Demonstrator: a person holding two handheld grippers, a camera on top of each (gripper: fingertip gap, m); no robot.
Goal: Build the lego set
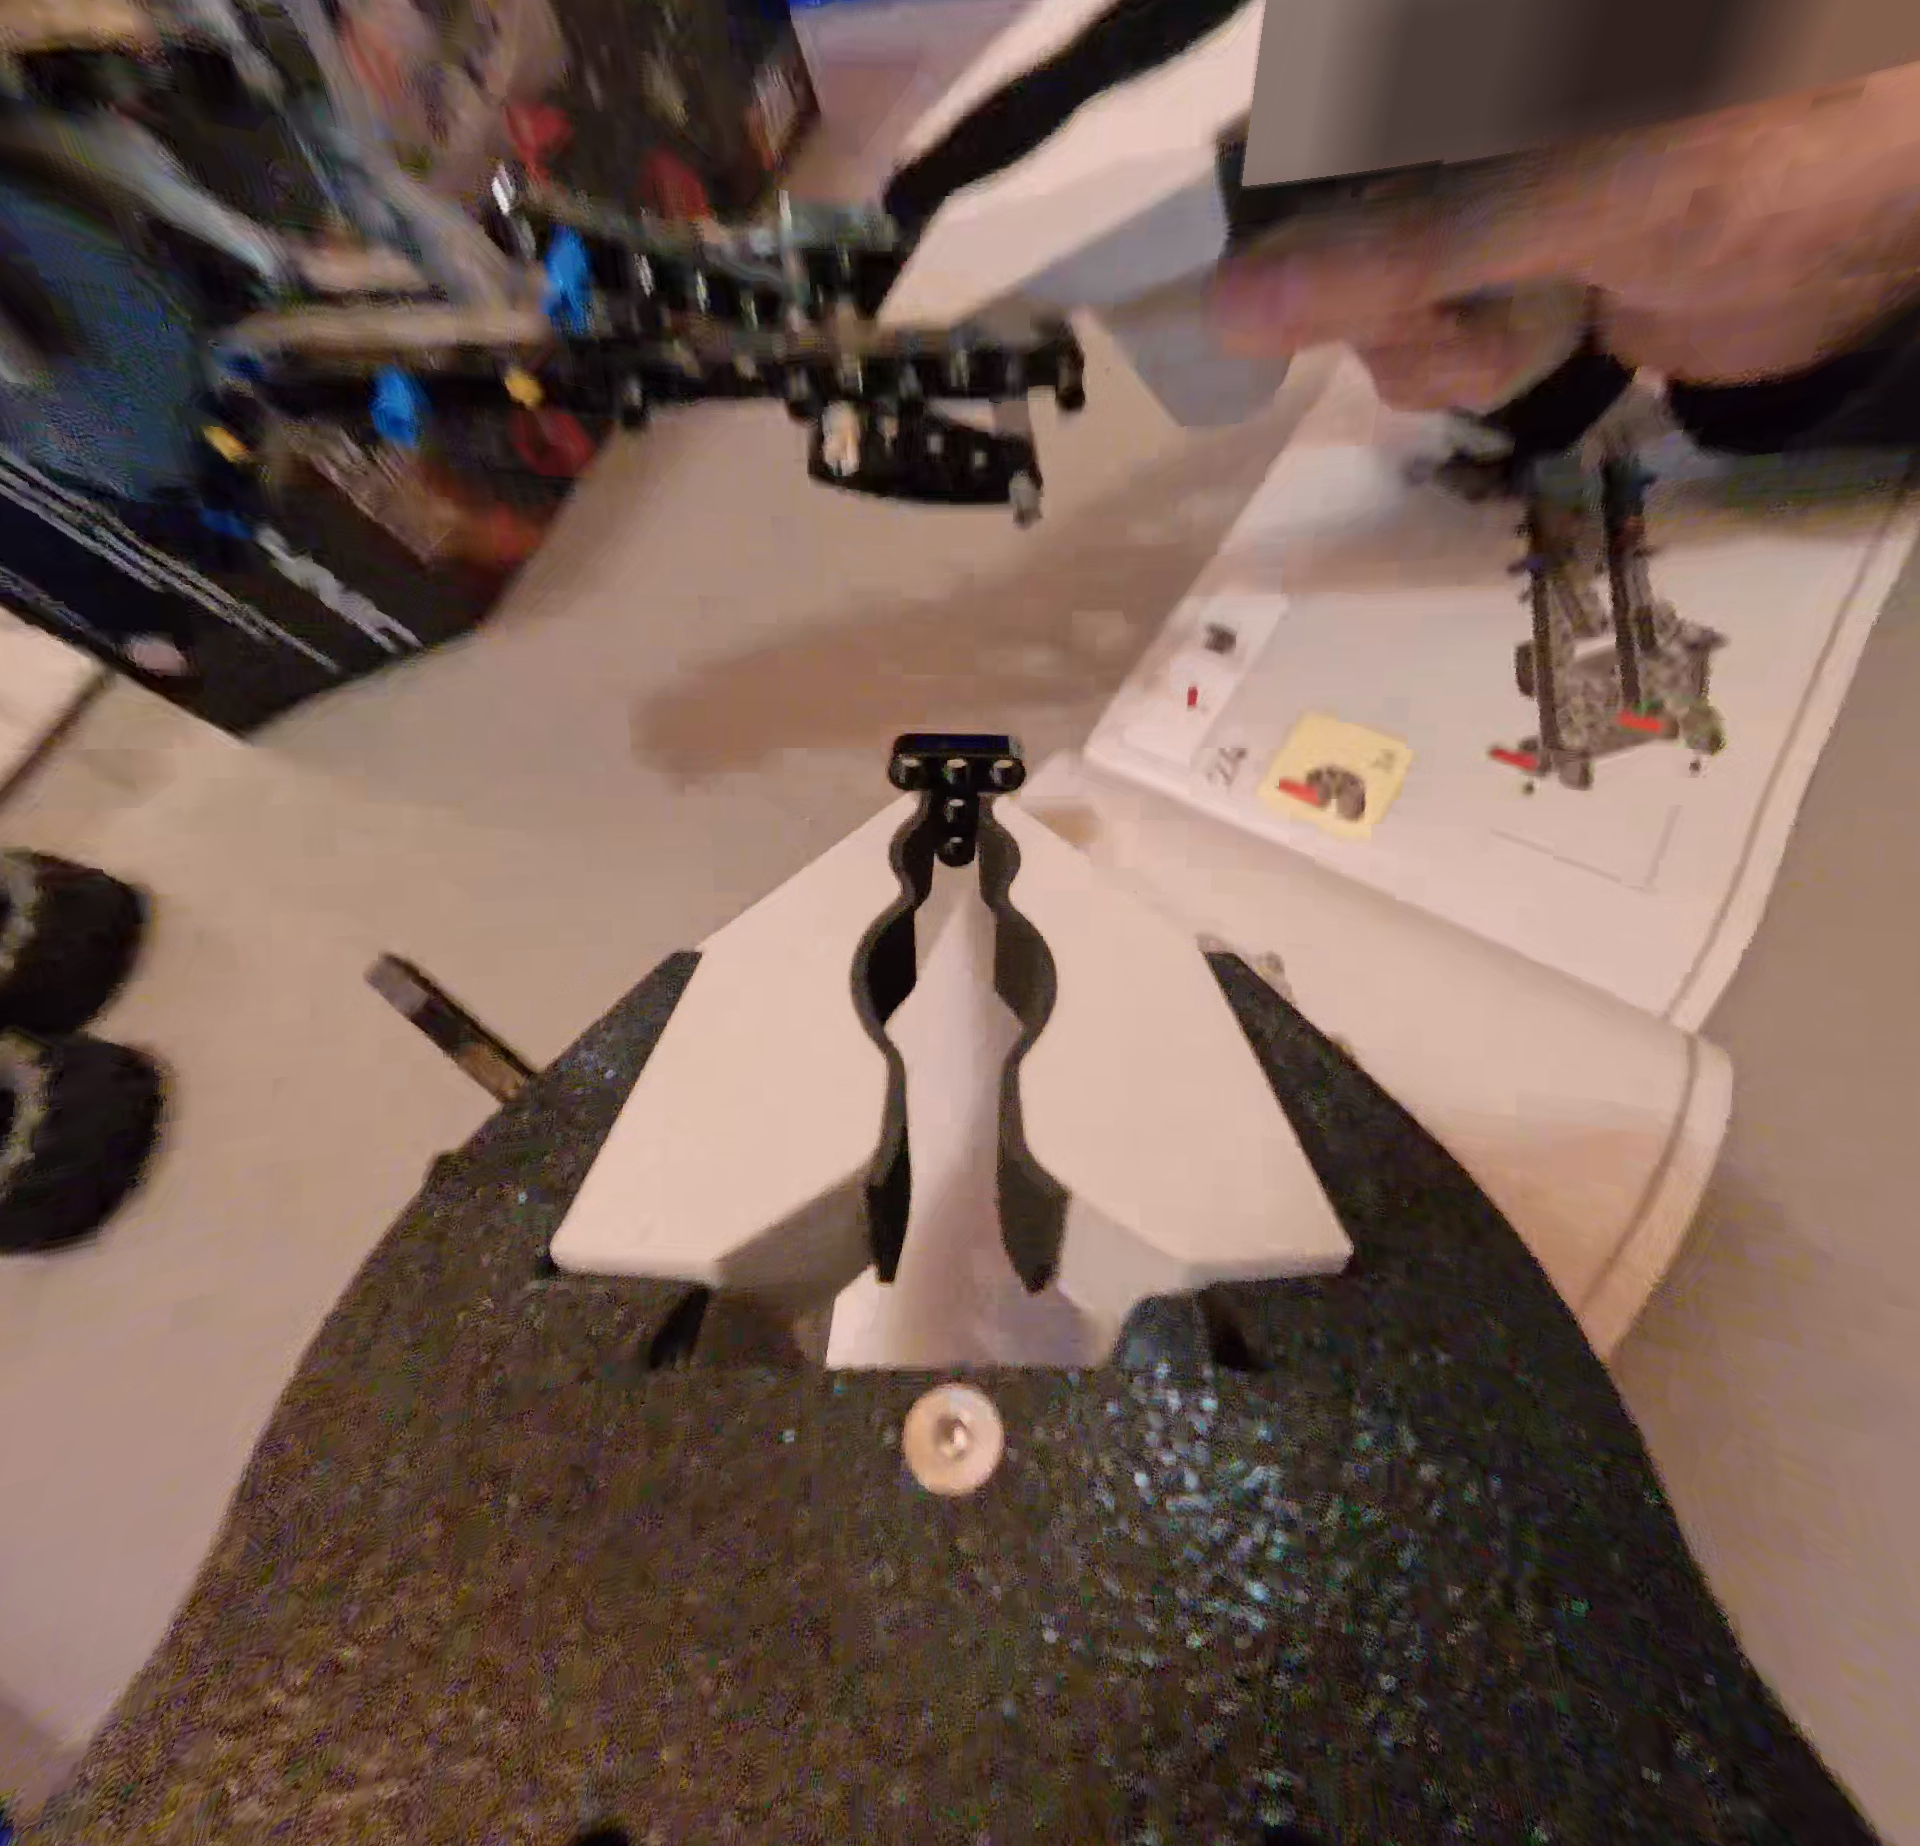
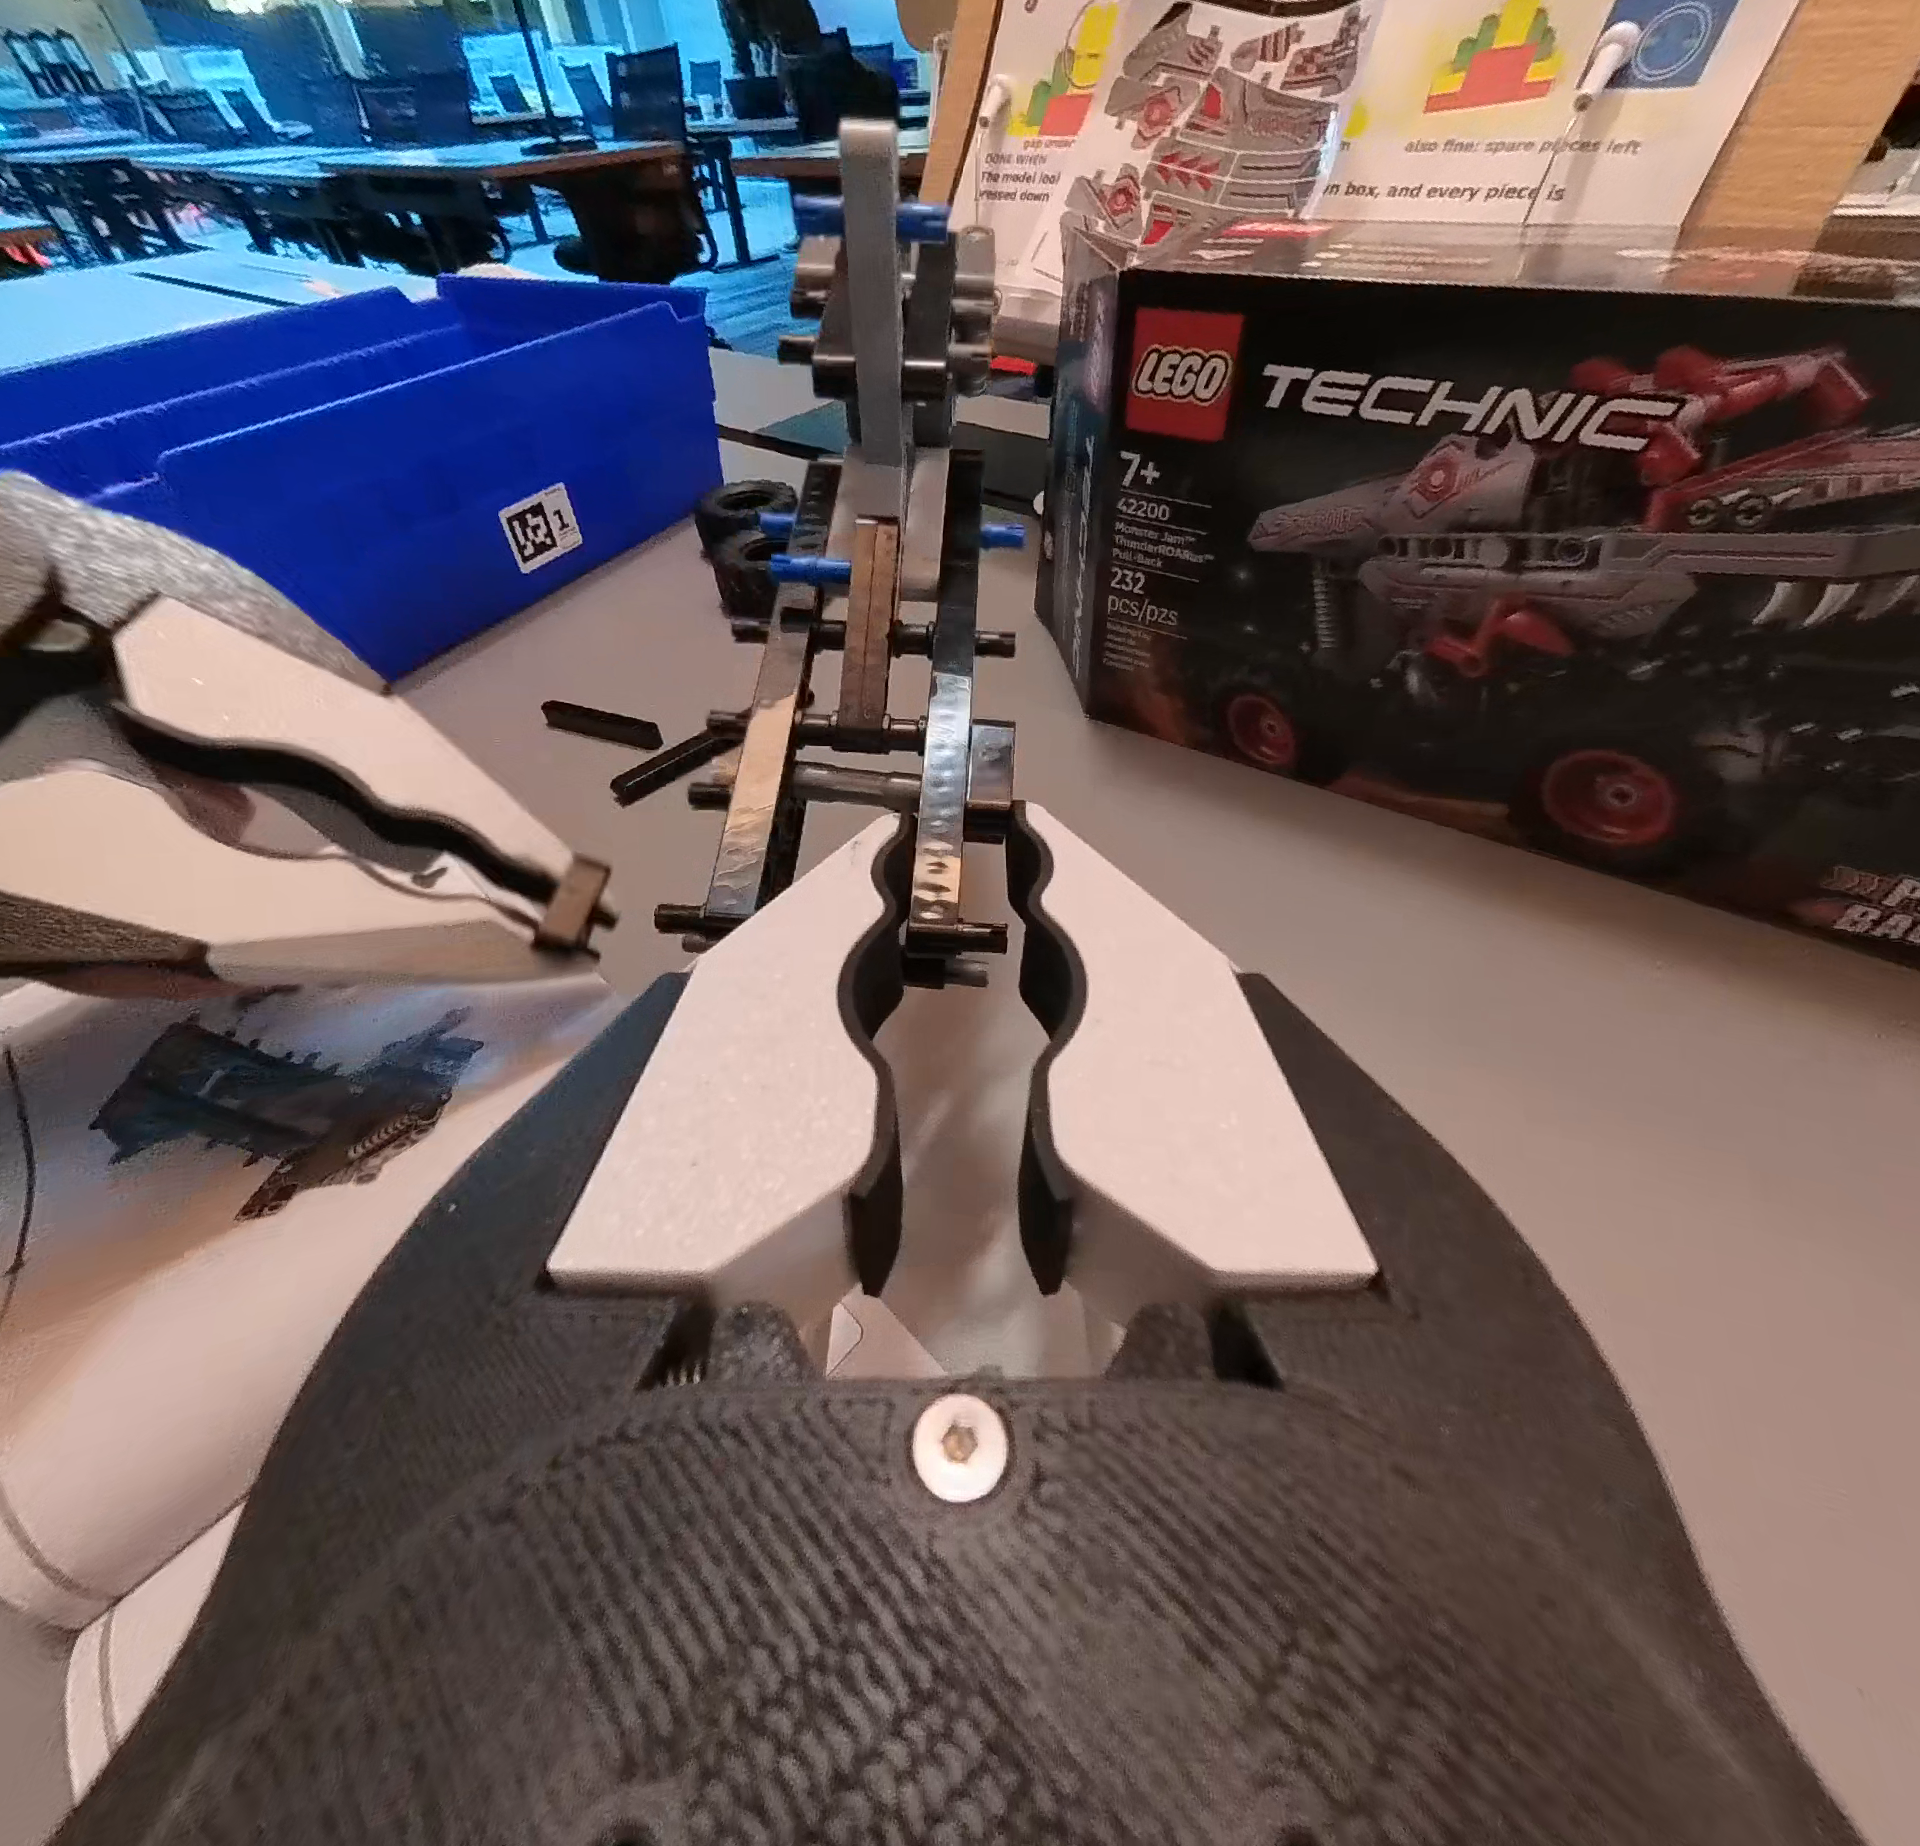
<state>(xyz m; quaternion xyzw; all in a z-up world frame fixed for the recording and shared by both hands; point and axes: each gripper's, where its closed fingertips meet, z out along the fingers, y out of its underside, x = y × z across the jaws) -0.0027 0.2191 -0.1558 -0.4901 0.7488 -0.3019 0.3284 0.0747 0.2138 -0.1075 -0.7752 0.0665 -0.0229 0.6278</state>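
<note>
My left gripper [image 1: 956,809] is shut on a small black T-shaped lego piece [image 1: 957,770], held above the table. It also shows in the right wrist view [image 2: 571,908] at the left, with the piece [image 2: 574,905] at its tips. My right gripper [image 2: 951,861] is shut on a black beam at the near end of the partly built lego frame [image 2: 883,570], a long black and grey assembly with blue pins. In the left wrist view the frame [image 1: 790,342] hangs blurred in the air, held by the right gripper [image 1: 894,269] from the upper right.
The lego set box [image 2: 1507,549] stands at the right. A blue bin [image 2: 364,446] sits at the back left. The open instruction booklet [image 1: 1455,716] lies on the table. Black tyres [image 1: 62,1048] and loose black beams [image 2: 603,724] lie nearby. A person's hand [image 1: 1621,258] holds the right gripper.
</note>
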